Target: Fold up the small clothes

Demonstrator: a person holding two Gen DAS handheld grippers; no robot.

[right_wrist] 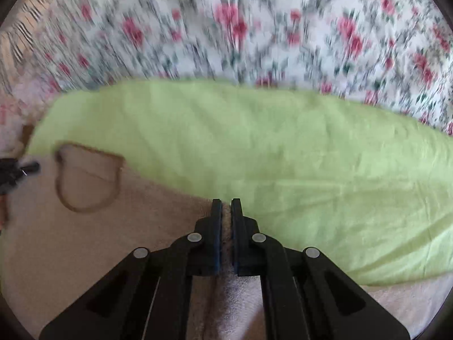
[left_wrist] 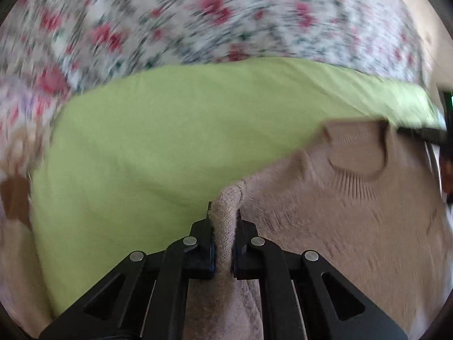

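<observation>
Both claws are clenching one beige knit sweater (left_wrist: 354, 212): left claw (left_wrist: 223, 215) pinching a fold, right claw (right_wrist: 226, 212) gripping its edge, over a green cloth (right_wrist: 283, 155) on the floral bedspread (right_wrist: 226, 28).

Left claw (left_wrist: 223, 212) pinching beige sweater (left_wrist: 339, 212)

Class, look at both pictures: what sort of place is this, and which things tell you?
Probably a bedroom: a floral bedspread covers the surface, with a green cloth laid over it and a beige sweater on top.
</observation>
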